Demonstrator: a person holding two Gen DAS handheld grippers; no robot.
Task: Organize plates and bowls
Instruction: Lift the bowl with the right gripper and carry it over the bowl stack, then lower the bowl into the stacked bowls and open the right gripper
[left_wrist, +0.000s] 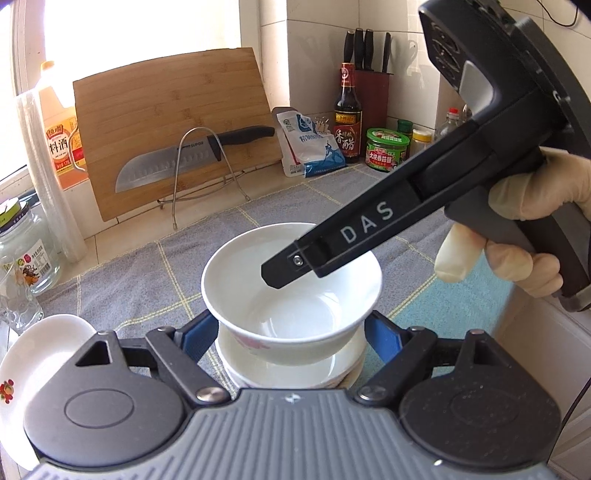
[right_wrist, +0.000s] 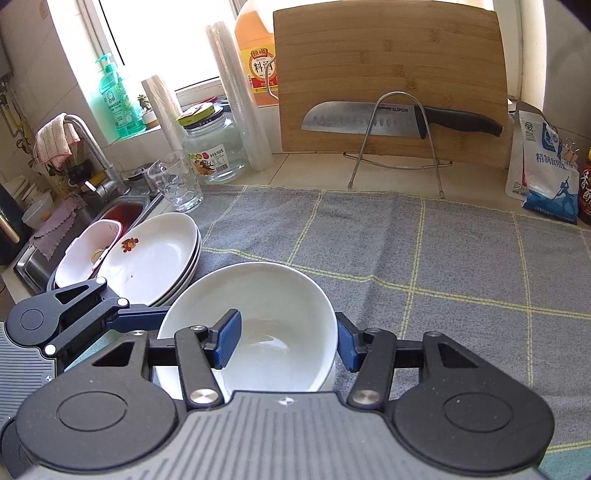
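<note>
Two white bowls sit nested on the grey checked cloth (right_wrist: 424, 251) covering the table. The top bowl (left_wrist: 291, 291) rests inside the lower bowl (left_wrist: 291, 369). The left tool (left_wrist: 291, 332) straddles the stack, its blue pads at either side of the bowls; whether they press cannot be told. The right tool (right_wrist: 286, 339) is clamped on the top bowl's rim, one pad inside, one outside, held by a gloved hand (left_wrist: 532, 221). A stack of white plates (right_wrist: 155, 254) lies just beside the bowls, near the sink (right_wrist: 110, 214). Behind stand a bamboo cutting board (right_wrist: 391, 74) and knife (right_wrist: 399, 118).
</note>
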